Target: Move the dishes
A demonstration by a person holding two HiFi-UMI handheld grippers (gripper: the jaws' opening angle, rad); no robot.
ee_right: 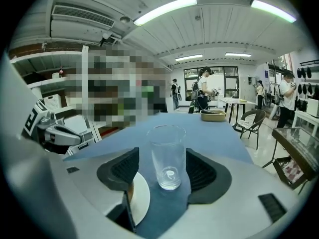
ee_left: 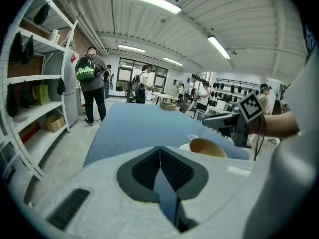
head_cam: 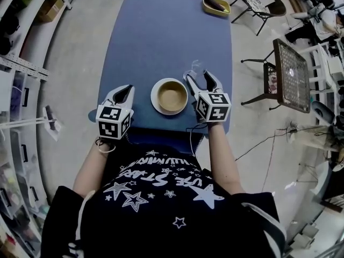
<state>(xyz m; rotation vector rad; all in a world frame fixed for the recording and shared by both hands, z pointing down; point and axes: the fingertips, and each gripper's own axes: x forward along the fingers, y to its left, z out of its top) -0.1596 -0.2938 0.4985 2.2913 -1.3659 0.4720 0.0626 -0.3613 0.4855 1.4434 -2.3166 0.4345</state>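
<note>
A tan bowl (head_cam: 170,94) sits on a white plate (head_cam: 157,102) near the front edge of the blue table (head_cam: 161,31). A clear empty glass (head_cam: 196,67) stands upright just right of it. My right gripper (head_cam: 200,79) is open, with the glass (ee_right: 167,156) between its two pads and small gaps on both sides. The plate's rim (ee_right: 141,199) shows under the left pad. My left gripper (head_cam: 122,94) is shut and empty, left of the plate. From the left gripper (ee_left: 160,151) view, the bowl (ee_left: 207,147) lies ahead to the right.
A yellow tray (head_cam: 216,5) with something dark in it rests at the table's far right corner. Chairs (head_cam: 263,4) and a wire rack (head_cam: 293,74) stand right of the table, shelving (head_cam: 21,42) to the left. People stand in the background (ee_left: 93,83).
</note>
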